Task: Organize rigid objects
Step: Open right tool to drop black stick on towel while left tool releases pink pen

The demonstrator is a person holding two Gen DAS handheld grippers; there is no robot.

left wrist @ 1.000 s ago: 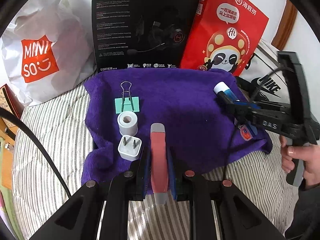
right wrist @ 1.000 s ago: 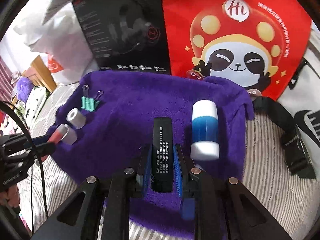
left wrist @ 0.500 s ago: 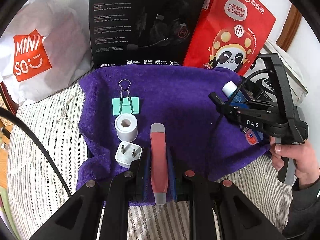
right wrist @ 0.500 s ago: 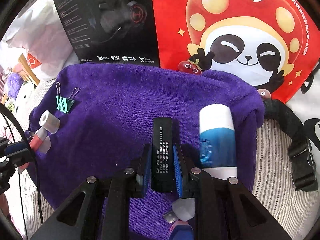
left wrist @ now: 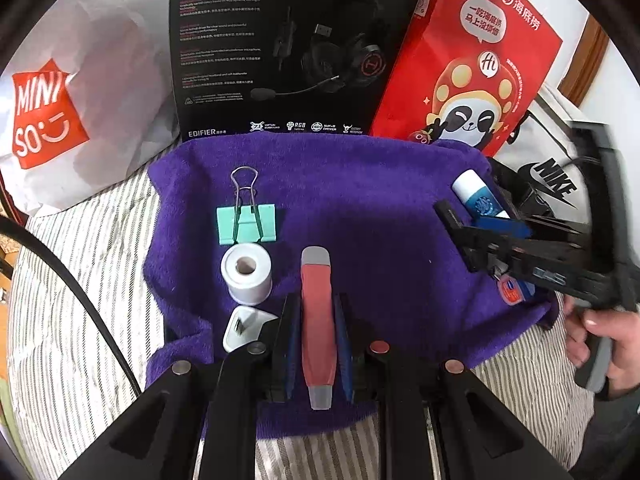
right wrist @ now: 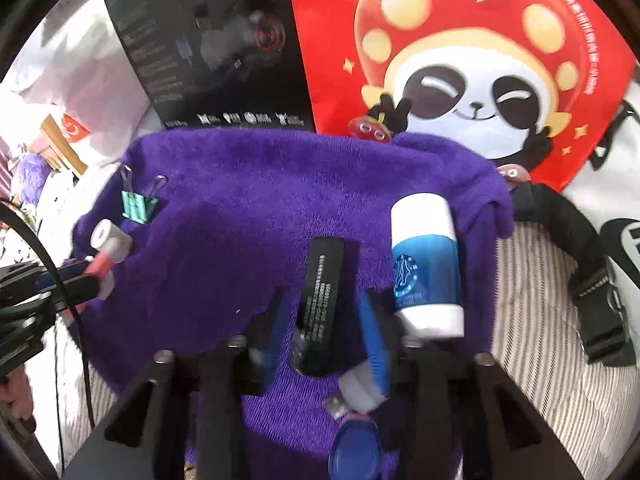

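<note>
Now the black stick [right wrist: 320, 300] is being let go at lower centre of the right view: the right claw [right wrist: 320, 320] is opening, the stick lying between its pads on the purple towel [right wrist: 260, 184]. Meanwhile the red pen [left wrist: 318, 320] is clamped in the left claw [left wrist: 318, 344], low centre; a placement beside the white roll [left wrist: 246, 274] seems called for next.

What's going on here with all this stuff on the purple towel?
A person is sorting small items on the purple towel with two handheld grippers. The left gripper is shut on a red and grey stick beside the white tape roll. The right gripper is opening around a black bar, which lies next to the blue and white tube.
</note>
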